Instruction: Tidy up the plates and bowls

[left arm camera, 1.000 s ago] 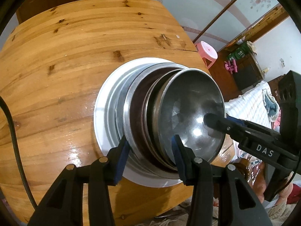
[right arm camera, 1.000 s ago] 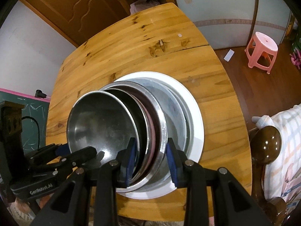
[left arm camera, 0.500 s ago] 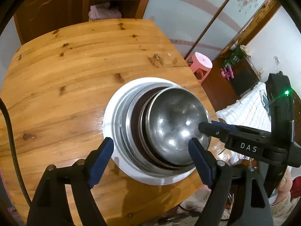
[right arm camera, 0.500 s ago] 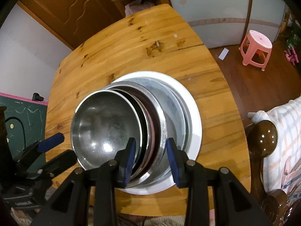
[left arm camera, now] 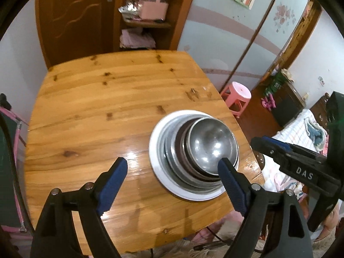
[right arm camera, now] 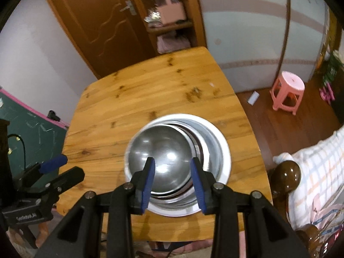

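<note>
A nested stack sits on the wooden table (left arm camera: 96, 118) near its right front corner. A white plate (left arm camera: 157, 172) is at the bottom, with steel dishes and a dark plate in it. A steel bowl (left arm camera: 212, 146) tops the stack, as the right wrist view also shows (right arm camera: 163, 150). My left gripper (left arm camera: 172, 161) hovers above the stack's near left side. Its jaws are opening wide and nothing is between the pads. My right gripper (right arm camera: 173, 160) hangs over the bowl's near rim, jaws apart, touching nothing. Each gripper shows at the edge of the other's view.
The table's front edge runs just below the stack. A pink stool (right arm camera: 288, 88) stands on the floor at the right. A bed with checked cloth and a brown round knob (right arm camera: 287, 175) lie close on the right. A green board (right arm camera: 25, 124) leans at the left.
Both grippers rose and drew back from the stack. The left jaws opened off the dishes' rims. The right jaws came off the plate rims. The bowl now looks level in the stack.
</note>
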Demonstrator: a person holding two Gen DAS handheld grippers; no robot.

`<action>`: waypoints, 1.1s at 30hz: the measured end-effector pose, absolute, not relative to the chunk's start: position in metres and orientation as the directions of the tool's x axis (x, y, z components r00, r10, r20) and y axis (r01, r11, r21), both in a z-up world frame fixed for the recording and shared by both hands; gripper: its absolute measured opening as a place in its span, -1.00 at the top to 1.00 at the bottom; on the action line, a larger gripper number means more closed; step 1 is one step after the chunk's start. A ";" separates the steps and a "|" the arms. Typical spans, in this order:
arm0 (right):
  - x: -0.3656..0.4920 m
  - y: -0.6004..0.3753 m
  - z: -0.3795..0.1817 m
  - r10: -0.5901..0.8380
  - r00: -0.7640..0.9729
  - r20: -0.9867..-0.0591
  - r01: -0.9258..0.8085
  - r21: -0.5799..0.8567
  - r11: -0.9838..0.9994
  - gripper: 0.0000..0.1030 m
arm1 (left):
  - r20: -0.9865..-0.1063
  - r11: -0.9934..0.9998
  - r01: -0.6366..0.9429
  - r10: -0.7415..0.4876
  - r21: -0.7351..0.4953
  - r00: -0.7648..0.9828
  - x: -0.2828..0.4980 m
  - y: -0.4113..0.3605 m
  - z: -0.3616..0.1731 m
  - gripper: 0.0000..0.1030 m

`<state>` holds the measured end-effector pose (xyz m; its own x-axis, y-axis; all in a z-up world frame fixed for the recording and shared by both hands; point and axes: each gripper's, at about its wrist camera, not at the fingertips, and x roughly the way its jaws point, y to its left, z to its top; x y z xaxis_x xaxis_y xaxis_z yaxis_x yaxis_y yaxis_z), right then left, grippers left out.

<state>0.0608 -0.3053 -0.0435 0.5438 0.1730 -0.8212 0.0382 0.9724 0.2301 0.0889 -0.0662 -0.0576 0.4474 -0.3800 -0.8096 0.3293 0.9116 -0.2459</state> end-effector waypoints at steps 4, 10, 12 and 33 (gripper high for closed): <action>0.052 -0.284 -0.027 0.183 0.575 -0.797 -0.018 0.211 0.977 0.33 | -0.789 0.920 0.301 -0.375 -0.252 0.487 0.080 -0.048 -0.042 -0.69; 0.044 -0.265 -0.006 0.193 0.613 -0.766 -0.062 0.197 0.979 0.33 | -0.757 0.939 0.260 -0.338 -0.227 0.560 0.069 -0.025 -0.020 -0.70; 0.041 -0.259 0.001 0.187 0.630 -0.754 -0.073 0.182 0.981 0.33 | -0.744 0.949 0.245 -0.310 -0.200 0.592 0.064 -0.020 -0.012 -0.70; 0.031 -0.205 0.035 0.190 0.711 -0.677 -0.151 0.117 0.982 -0.10 | -0.658 0.996 -0.012 -0.048 -0.087 0.751 0.035 0.027 0.029 -0.98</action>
